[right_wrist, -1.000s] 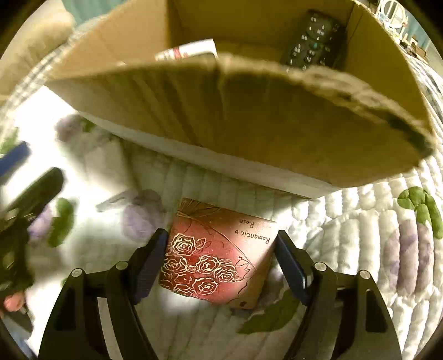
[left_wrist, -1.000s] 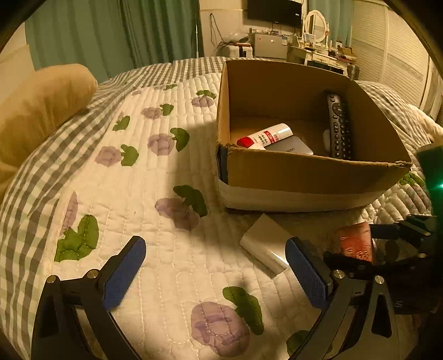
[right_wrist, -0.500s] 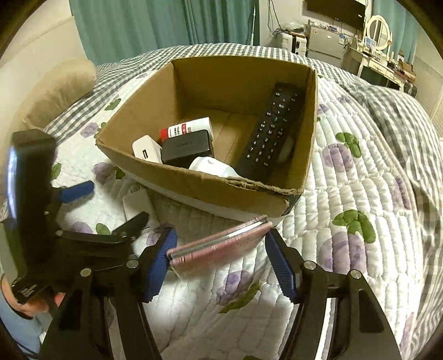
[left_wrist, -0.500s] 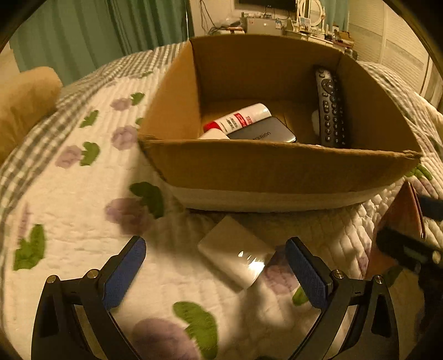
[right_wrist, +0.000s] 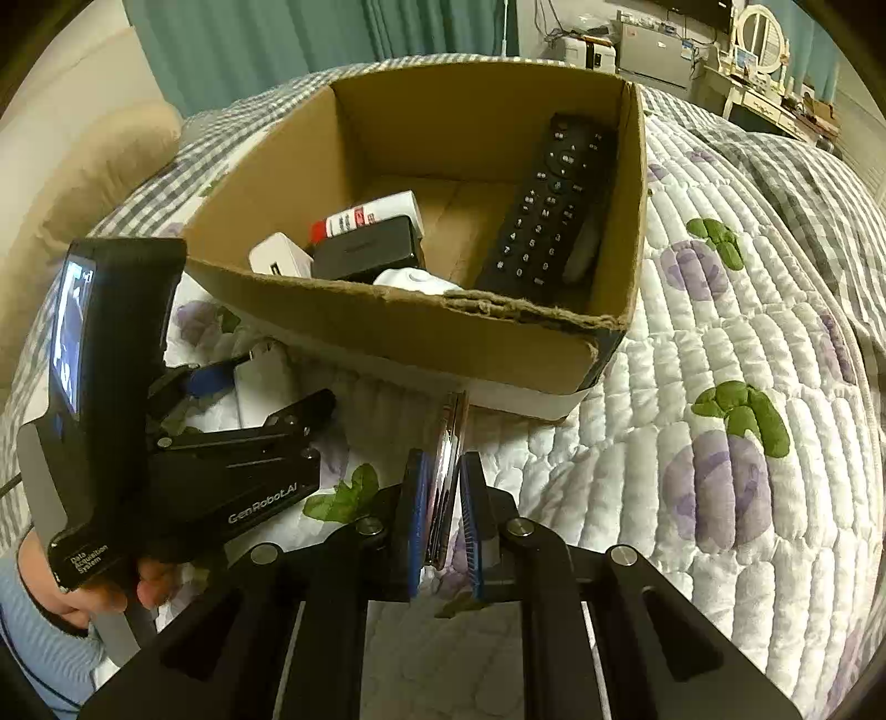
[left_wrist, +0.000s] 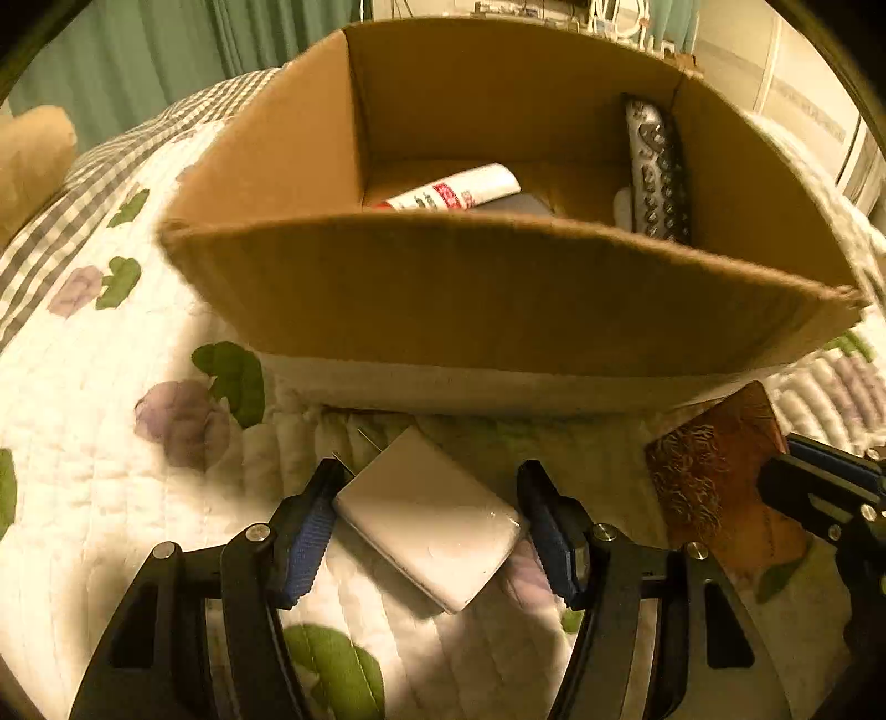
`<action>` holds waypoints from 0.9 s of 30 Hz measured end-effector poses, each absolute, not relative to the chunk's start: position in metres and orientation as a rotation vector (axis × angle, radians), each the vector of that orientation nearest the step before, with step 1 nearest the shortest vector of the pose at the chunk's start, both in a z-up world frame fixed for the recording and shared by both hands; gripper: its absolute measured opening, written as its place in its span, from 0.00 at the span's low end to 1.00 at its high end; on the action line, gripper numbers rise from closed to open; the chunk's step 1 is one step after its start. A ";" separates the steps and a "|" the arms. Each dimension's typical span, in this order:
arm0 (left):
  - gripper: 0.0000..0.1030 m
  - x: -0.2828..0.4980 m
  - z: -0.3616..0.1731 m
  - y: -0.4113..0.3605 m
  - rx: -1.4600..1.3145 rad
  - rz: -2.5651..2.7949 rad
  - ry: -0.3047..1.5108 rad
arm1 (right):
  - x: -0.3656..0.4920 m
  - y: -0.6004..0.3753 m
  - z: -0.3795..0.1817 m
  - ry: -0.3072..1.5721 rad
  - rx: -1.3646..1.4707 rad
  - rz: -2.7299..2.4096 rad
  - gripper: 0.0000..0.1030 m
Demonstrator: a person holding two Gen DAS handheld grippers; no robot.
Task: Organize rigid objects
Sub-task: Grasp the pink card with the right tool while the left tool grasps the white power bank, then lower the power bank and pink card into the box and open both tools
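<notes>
A cardboard box (left_wrist: 498, 299) (right_wrist: 410, 327) sits on a quilted bed. It holds a black remote (right_wrist: 545, 213), a white tube with a red label (left_wrist: 459, 191), a black case (right_wrist: 368, 255) and a white charger (right_wrist: 277, 260). My left gripper (left_wrist: 429, 509) is open around a flat white box (left_wrist: 426, 515) lying on the quilt before the cardboard box; its left pad touches the box's corner. My right gripper (right_wrist: 444, 515) is shut on a thin red rose-patterned case (right_wrist: 449, 471) (left_wrist: 714, 476), held on edge above the quilt.
The white quilt with purple flowers (right_wrist: 720, 443) stretches right. A tan pillow (right_wrist: 94, 183) lies at the left. Green curtains (right_wrist: 266, 44) and a dresser (right_wrist: 764, 94) stand behind the bed.
My left gripper moved forward and narrowed around the white box. My right gripper lifted the red case off the quilt, turned it on edge and closed on its thin faces.
</notes>
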State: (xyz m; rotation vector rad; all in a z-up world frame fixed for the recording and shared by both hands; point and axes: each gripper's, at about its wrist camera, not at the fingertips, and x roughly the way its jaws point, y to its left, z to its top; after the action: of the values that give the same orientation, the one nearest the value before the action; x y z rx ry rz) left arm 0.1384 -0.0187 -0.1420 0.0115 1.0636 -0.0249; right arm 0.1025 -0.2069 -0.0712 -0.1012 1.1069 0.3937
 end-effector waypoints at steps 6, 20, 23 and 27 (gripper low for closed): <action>0.64 0.113 -0.117 -0.007 -0.017 -0.057 1.008 | 0.086 -0.202 -0.045 1.019 -0.137 0.421 0.08; 0.64 0.085 -0.006 -0.019 0.024 -0.130 0.781 | 0.076 -0.198 0.061 0.787 -0.164 0.462 0.08; 0.64 0.103 0.016 -0.019 0.046 -0.127 0.734 | 0.089 -0.198 0.084 0.740 -0.167 0.448 0.08; 0.64 0.131 0.032 -0.022 0.072 -0.133 0.694 | 0.118 -0.195 0.101 0.714 -0.151 0.440 0.08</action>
State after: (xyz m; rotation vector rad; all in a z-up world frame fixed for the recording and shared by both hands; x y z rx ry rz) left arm 0.1307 -0.0221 0.0321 0.0721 0.6940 -0.1327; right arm 0.1183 -0.1954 0.1012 -0.1509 0.7135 0.4401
